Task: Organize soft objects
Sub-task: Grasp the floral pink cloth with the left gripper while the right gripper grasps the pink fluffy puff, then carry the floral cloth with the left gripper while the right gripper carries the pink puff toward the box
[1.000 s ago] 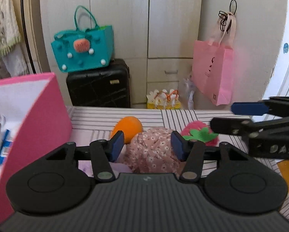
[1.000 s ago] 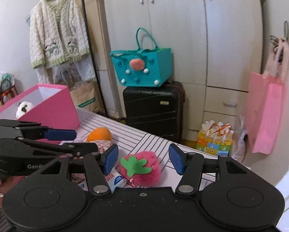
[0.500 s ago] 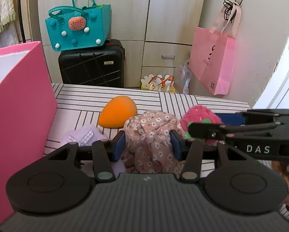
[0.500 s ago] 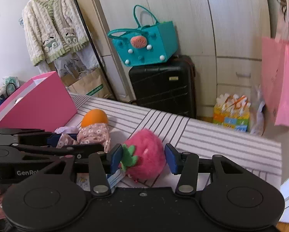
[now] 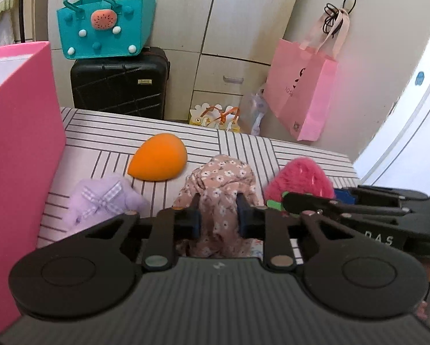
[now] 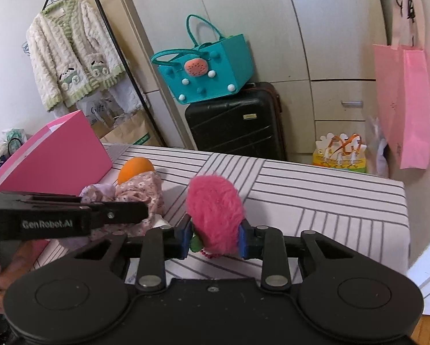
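My left gripper (image 5: 218, 218) is shut on a floral pink cloth (image 5: 220, 184) bunched on the striped table (image 5: 114, 138). My right gripper (image 6: 215, 237) is shut on a fluffy pink strawberry plush (image 6: 213, 207); the plush also shows in the left wrist view (image 5: 301, 176). An orange egg-shaped sponge (image 5: 158, 161) lies just behind the cloth. A lilac plush with a gingham bow (image 5: 105, 198) lies to the left. The open pink box (image 5: 16, 143) stands at the table's left.
Behind the table stand a black suitcase (image 5: 120, 83) with a teal felt bag (image 5: 105, 31) on top. A pink paper bag (image 5: 301, 89) hangs on the right wall. A knit cardigan (image 6: 74, 54) hangs at the left. The table's right edge (image 6: 404, 210) is near.
Both grippers closed: the left onto the floral cloth, the right onto the strawberry plush. Both moved forward and down toward the table.
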`<state>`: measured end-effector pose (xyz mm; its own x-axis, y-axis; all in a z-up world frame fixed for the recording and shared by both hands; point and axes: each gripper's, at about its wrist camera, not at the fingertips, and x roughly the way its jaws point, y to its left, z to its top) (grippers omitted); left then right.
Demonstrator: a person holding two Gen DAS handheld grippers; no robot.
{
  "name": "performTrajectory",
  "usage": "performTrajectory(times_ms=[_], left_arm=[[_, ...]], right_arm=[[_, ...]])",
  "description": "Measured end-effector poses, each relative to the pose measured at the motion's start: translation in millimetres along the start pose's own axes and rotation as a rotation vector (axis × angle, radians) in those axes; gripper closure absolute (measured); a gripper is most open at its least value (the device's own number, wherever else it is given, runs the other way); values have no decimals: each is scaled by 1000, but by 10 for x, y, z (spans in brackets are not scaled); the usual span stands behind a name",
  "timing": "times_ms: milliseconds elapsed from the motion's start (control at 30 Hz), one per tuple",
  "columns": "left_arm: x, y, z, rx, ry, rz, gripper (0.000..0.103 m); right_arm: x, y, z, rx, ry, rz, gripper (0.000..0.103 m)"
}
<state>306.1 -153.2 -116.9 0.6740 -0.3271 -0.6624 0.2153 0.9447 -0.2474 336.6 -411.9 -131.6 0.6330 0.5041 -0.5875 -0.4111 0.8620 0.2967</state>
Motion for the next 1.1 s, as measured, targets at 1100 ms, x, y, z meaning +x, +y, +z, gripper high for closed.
performTrajectory(times_ms=[1100], left_arm=[[-1067,234,-314,-96,-235,-234,87]], right_arm=[[-784,420,-513,162,-52,-12,67]])
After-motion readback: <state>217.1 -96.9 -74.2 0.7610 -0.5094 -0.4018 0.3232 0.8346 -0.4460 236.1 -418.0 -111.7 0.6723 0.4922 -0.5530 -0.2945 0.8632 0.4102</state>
